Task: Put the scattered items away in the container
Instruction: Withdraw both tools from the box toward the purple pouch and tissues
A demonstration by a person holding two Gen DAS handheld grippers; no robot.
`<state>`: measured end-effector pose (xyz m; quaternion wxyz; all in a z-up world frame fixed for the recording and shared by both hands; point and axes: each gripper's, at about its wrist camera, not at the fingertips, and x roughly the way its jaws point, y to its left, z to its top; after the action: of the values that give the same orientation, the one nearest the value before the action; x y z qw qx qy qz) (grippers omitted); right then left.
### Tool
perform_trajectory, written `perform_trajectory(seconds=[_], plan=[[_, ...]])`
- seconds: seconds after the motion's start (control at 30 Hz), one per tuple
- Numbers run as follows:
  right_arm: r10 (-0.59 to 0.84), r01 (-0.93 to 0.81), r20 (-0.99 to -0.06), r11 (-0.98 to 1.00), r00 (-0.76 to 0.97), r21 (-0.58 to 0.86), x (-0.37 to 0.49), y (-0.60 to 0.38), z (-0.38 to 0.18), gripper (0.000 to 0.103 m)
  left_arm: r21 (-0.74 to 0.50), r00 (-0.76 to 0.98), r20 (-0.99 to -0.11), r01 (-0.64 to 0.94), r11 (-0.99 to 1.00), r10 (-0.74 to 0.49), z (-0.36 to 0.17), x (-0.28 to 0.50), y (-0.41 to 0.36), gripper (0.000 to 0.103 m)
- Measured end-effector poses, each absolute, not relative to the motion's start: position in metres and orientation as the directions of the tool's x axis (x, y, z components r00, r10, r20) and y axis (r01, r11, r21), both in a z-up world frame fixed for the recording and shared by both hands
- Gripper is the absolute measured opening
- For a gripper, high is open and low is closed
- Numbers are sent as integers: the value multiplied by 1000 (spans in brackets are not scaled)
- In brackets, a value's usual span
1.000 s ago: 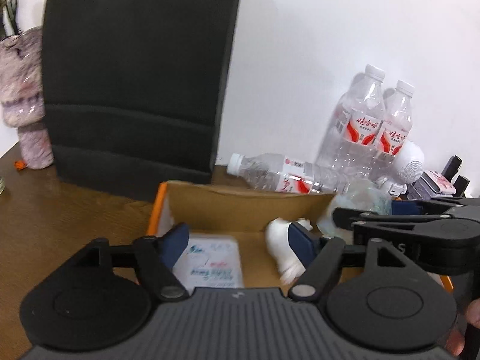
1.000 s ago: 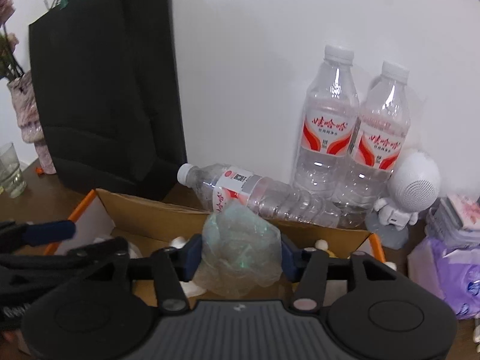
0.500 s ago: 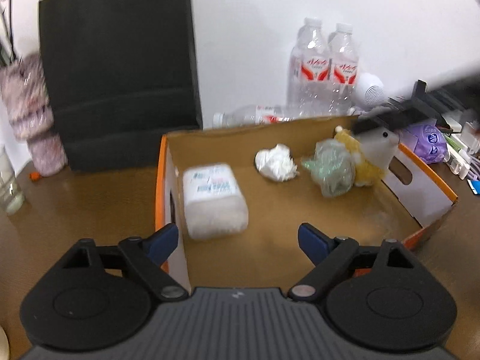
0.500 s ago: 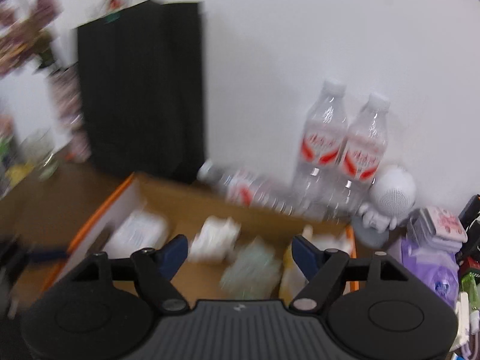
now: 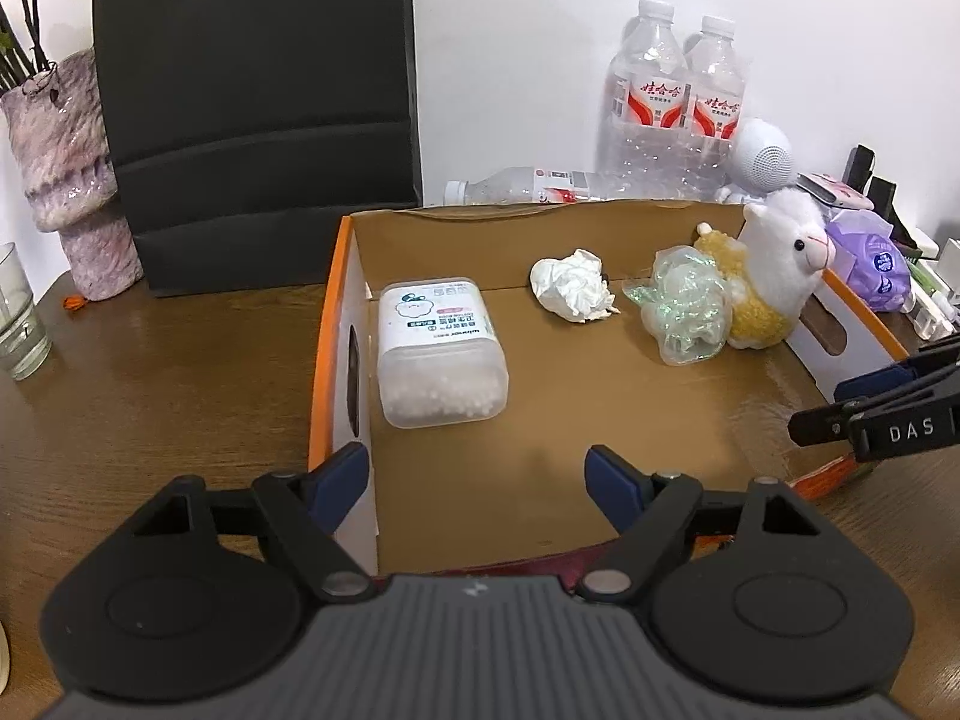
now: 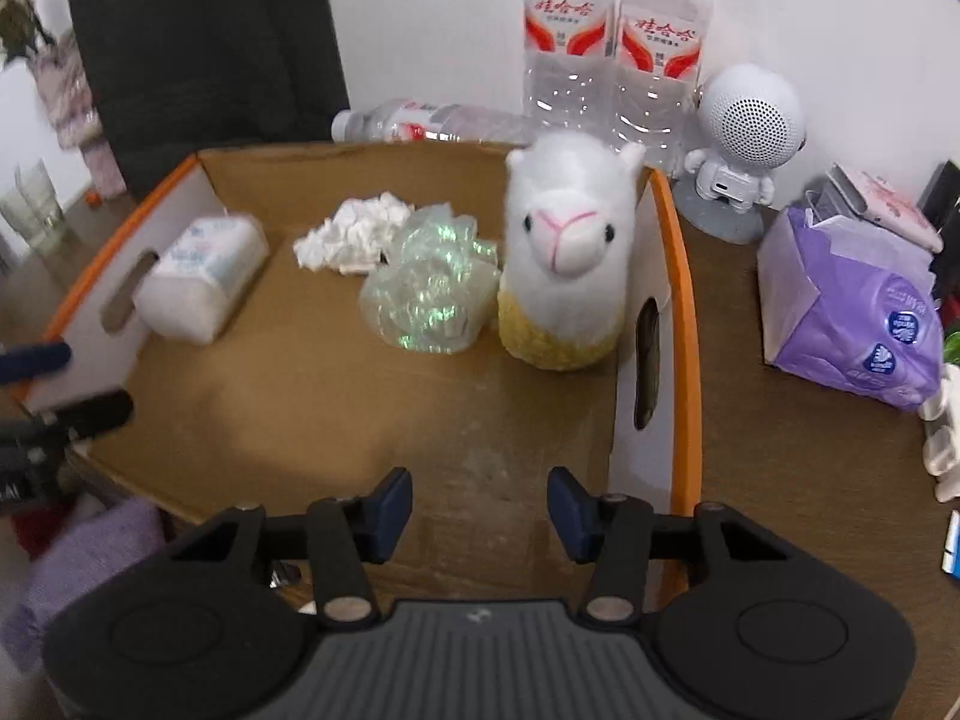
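An open cardboard box [image 5: 336, 324] [image 6: 678, 300] with orange edges sits on the wooden table. Inside lie a clear tub of cotton swabs [image 5: 438, 354] [image 6: 198, 288], a crumpled white tissue [image 5: 573, 285] [image 6: 354, 231], a crumpled clear plastic wrapper [image 5: 684, 312] [image 6: 432, 300] and a white and yellow alpaca plush [image 5: 774, 276] [image 6: 570, 258]. My left gripper [image 5: 477, 480] is open and empty over the box's near edge. My right gripper [image 6: 480, 504] is open and empty over the near right of the box; it shows at the right of the left wrist view [image 5: 864, 408].
A black paper bag [image 5: 258, 90], a mottled vase [image 5: 66, 180] and a glass [image 5: 18, 312] stand to the left. Two upright water bottles [image 6: 612, 42] and one lying [image 6: 432, 120] are behind the box. A white robot speaker [image 6: 744, 138] and purple tissue pack [image 6: 852, 318] are right.
My right gripper opened and let the plastic wrapper drop into the box beside the plush. Both grippers pulled back and up toward the box's near edge.
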<state>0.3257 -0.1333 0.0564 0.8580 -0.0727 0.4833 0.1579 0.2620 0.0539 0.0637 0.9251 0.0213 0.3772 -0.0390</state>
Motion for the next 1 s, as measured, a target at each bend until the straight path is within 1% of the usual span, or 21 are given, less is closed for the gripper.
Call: perform_trajectory(seconds=[0.07,0.13,0.2,0.27,0.33,0.37,0.4,0.43,0.5,0.6,0.67,0.7,0.8,0.87,0.97,1.0], plan=[[192,-320,-853,947,485,31,322,-132,57,49,13,717,-695,84,996,-51,63,263,55,82],[185,-309,-846,951,500,25,320,-132,57,51,-7,715,-696,82,997,-63,65,262,57,82],[169,-303,-846,953,506,9,320,-132,57,50,-32,714,-696,63,997,-68,71,259,62,82],[178,-286,-833,958,524,25,317,-134,64,51,-57,736,-673,52,997,-77,83,248,66,83],[228,-291,-780,955,582,63,306,-138,81,60,-62,769,-635,47,997,-76,99,233,68,88],[241,-291,-758,954,607,70,300,-138,89,69,-59,786,-614,43,997,-70,108,225,69,89],[253,-293,-733,953,632,76,292,-139,98,72,-51,804,-592,33,998,-57,116,216,69,93],[270,-297,-705,951,655,88,282,-140,105,73,-45,823,-567,15,999,-37,124,206,70,99],[313,-301,-648,944,695,134,260,-144,116,80,-47,862,-507,-10,999,-16,130,182,71,103],[383,-337,-587,922,713,192,216,-149,116,82,11,877,-479,-38,999,39,123,144,67,103],[404,-365,-564,912,720,186,184,-152,113,83,36,880,-469,-70,997,79,114,113,66,103],[401,-367,-552,913,731,178,167,-155,112,83,25,883,-461,-85,996,86,108,93,66,103],[415,-387,-487,908,769,162,106,-163,105,85,-27,898,-433,-99,995,78,88,36,63,103],[419,-402,-448,905,789,139,67,-167,100,87,-17,906,-414,-101,995,85,75,1,53,103],[408,-407,-414,908,814,97,19,-171,89,88,25,915,-392,-91,996,93,60,-39,38,103],[409,-408,-406,908,817,95,5,-173,84,90,31,919,-383,-84,996,90,56,-50,33,103]])
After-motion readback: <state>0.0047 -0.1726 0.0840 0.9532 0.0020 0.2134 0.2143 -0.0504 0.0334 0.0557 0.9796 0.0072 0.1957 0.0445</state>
